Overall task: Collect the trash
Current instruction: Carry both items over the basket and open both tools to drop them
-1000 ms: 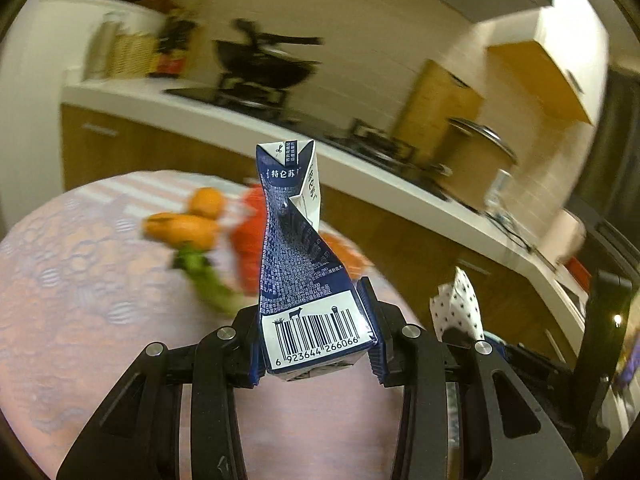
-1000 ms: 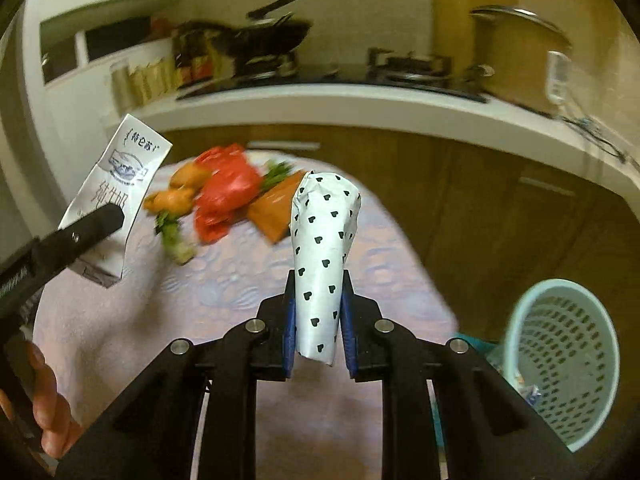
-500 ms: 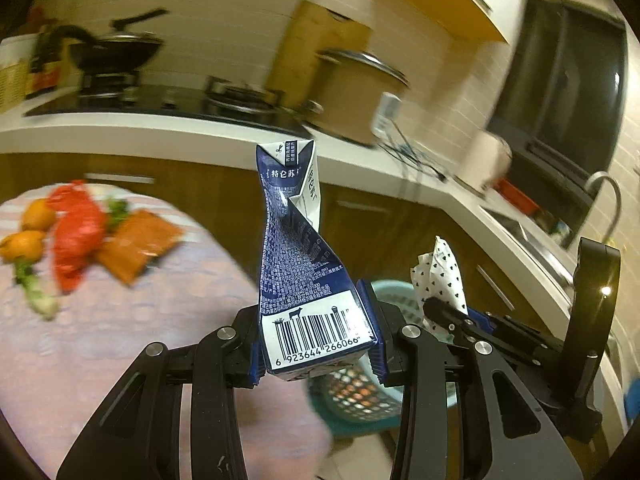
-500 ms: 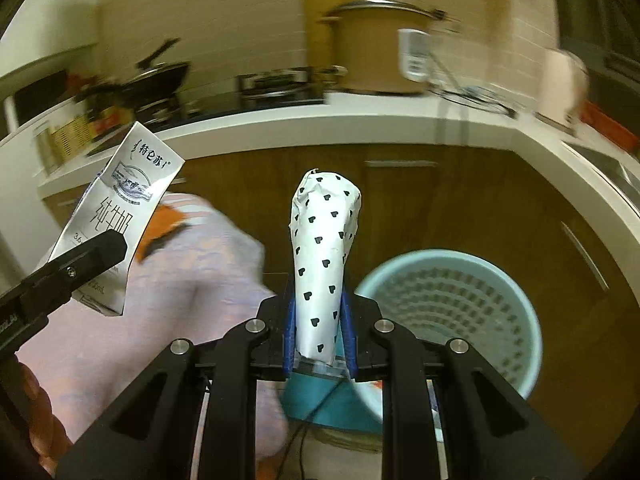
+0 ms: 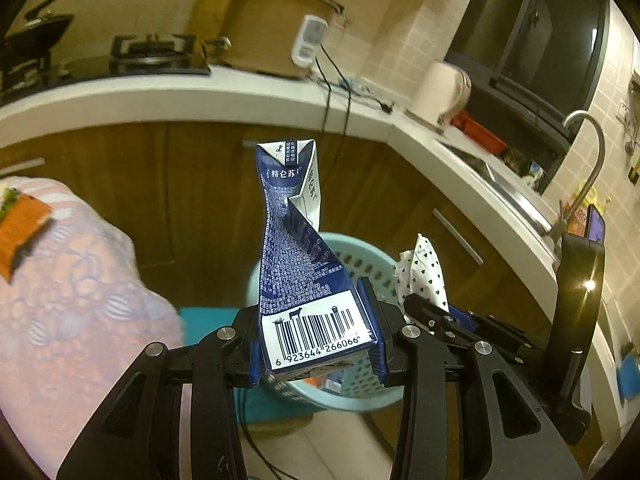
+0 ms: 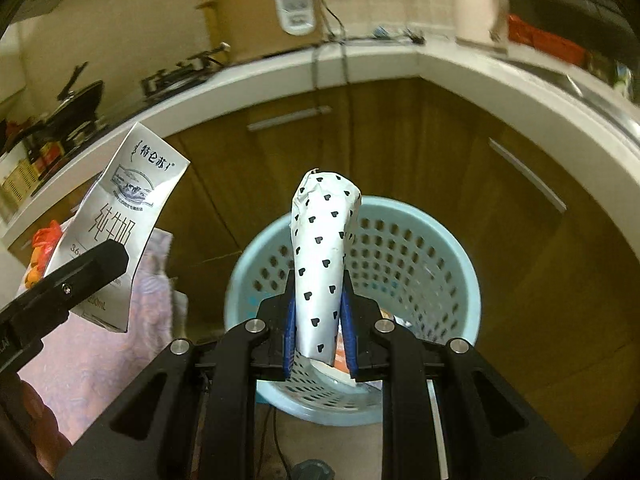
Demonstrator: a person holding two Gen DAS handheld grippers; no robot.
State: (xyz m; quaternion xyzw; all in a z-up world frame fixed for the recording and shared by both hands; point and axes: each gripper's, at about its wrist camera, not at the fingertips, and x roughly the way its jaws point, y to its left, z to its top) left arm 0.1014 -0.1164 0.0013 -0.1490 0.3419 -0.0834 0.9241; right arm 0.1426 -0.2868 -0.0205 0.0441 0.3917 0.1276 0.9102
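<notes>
Plainly, the chief risk here is a miss at the light-blue perforated waste basket. In the right wrist view the heart-dotted white paper cup, squashed flat, hangs over the basket's near rim rather than over the middle of its mouth; let go at once, I judge it could clip that rim and drop to the floor. The crushed blue-and-white milk carton is worse placed: in the left wrist view it sits over the basket's near edge, on the side toward the corner of the table with its pink patterned cloth, so an early release could send it onto the floor or against the cloth. The carton is twisted and tall, which I expect would make it tumble unevenly. A dark cable runs on the floor by the basket's foot, and a low pass might snag it.

The left gripper is clamped on the carton's barcoded base, its blue pads pressing either side, jaws partly apart at the width of the carton. The right gripper is squeezed nearly together on the lower end of the flattened cup, pads touching both faces. Some trash already lies in the basket's bottom.
</notes>
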